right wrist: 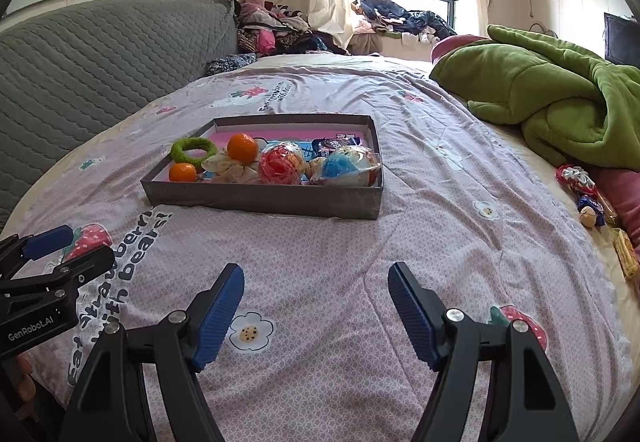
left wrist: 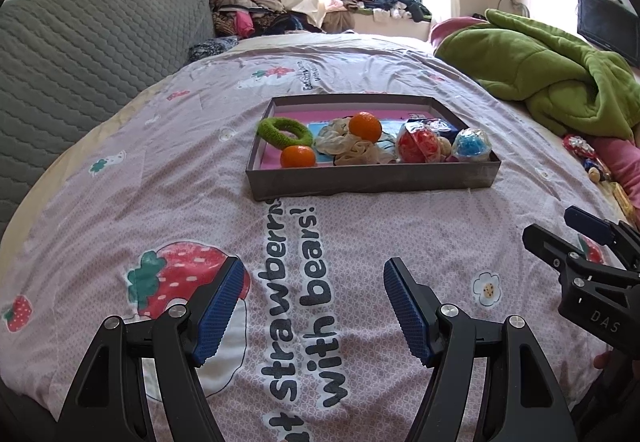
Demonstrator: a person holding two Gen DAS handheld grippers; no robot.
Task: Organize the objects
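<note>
A shallow grey box (left wrist: pixel 372 177) (right wrist: pixel 260 199) sits mid-bed on the pink strawberry sheet. Inside lie a green hair ring (left wrist: pixel 285 130) (right wrist: pixel 193 149), two oranges (left wrist: pixel 365 126) (left wrist: pixel 297 156) (right wrist: pixel 242 148), a cream scrunchie (left wrist: pixel 348 147), a wrapped red ball (left wrist: pixel 419 145) (right wrist: pixel 280 164) and a wrapped blue ball (left wrist: pixel 472 145) (right wrist: pixel 346 166). My left gripper (left wrist: pixel 314 312) is open and empty, well short of the box. My right gripper (right wrist: pixel 316 316) is also open and empty, nearer the box's right corner. Loose snacks (right wrist: pixel 580 189) (left wrist: pixel 580 149) lie at the bed's right edge.
A crumpled green blanket (left wrist: pixel 552 73) (right wrist: pixel 552 101) fills the far right of the bed. A grey quilted headboard (left wrist: pixel 80 53) runs along the left. Piled clothes (left wrist: pixel 256 9) lie by the window. A yellow packet (right wrist: pixel 626 252) rests at the right edge.
</note>
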